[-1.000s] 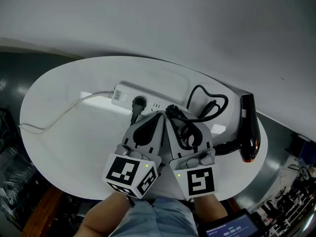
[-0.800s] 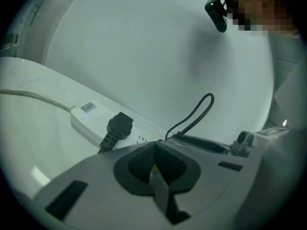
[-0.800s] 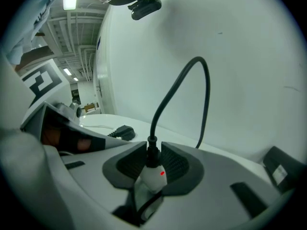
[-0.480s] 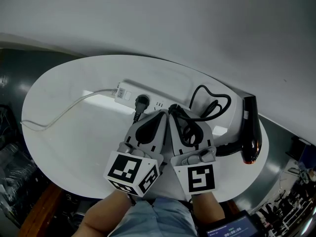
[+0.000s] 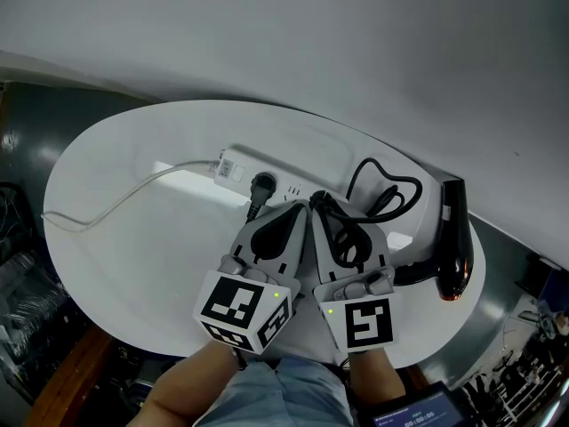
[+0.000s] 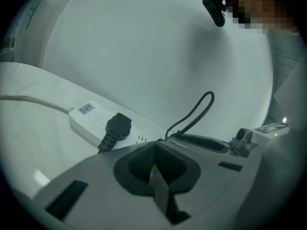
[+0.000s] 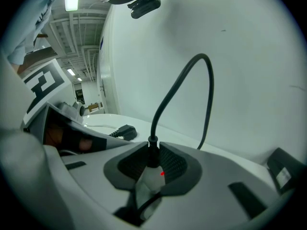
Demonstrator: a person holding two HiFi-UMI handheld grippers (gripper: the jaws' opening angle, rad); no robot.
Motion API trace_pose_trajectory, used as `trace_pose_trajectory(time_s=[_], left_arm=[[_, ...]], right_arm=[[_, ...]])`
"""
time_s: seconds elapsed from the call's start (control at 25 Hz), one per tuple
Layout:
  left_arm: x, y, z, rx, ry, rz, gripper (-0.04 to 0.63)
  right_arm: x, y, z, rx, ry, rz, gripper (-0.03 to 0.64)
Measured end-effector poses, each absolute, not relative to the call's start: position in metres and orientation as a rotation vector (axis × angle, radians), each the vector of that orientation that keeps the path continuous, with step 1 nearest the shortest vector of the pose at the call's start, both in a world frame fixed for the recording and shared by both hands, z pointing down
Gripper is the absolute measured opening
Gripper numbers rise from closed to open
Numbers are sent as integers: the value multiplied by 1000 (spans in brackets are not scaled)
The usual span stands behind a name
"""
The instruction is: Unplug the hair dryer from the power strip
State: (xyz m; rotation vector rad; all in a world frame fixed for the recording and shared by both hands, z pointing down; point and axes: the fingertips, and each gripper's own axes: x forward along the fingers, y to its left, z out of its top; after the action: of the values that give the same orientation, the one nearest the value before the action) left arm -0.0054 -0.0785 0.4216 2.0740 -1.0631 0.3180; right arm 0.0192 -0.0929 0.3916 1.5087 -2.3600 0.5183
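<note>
A white power strip (image 5: pixel 258 178) lies at the back of the white oval table (image 5: pixel 116 256), with a black plug (image 5: pixel 263 185) seated in it. The plug (image 6: pixel 117 127) and the strip (image 6: pixel 88 123) show ahead of my left gripper (image 6: pixel 154 145), whose jaws are shut with nothing between them. The black hair dryer (image 5: pixel 454 238) lies at the right, its cord (image 5: pixel 382 194) looped beside it. My right gripper (image 7: pixel 152 150) has just been closing its jaws, and they now pinch the cord (image 7: pixel 177 87). Both grippers (image 5: pixel 307 207) sit side by side just in front of the strip.
The strip's white cable (image 5: pixel 133 194) trails left across the table. A white wall stands close behind, with a small black camera (image 6: pixel 214 8) mounted on it. Dark clutter surrounds the table, and a lit screen (image 5: pixel 418 412) shows at the bottom right.
The whole view has drifted slightly to the right. Both grippers keep their places near the strip, and the plug stays in its socket.
</note>
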Motion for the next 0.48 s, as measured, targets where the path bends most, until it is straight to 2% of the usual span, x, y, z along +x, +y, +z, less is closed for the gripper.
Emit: trace_pose_trajectory(time_s=[0.24,0.48], left_arm=[[-5,-79,421,2080,-1065,317,-2],[-5,-79,421,2082,-1061,318,-3]], right_arm=[[18,-96,392,1542,-2345,508,81],[18,-95,389,1506,-2370,524,58]])
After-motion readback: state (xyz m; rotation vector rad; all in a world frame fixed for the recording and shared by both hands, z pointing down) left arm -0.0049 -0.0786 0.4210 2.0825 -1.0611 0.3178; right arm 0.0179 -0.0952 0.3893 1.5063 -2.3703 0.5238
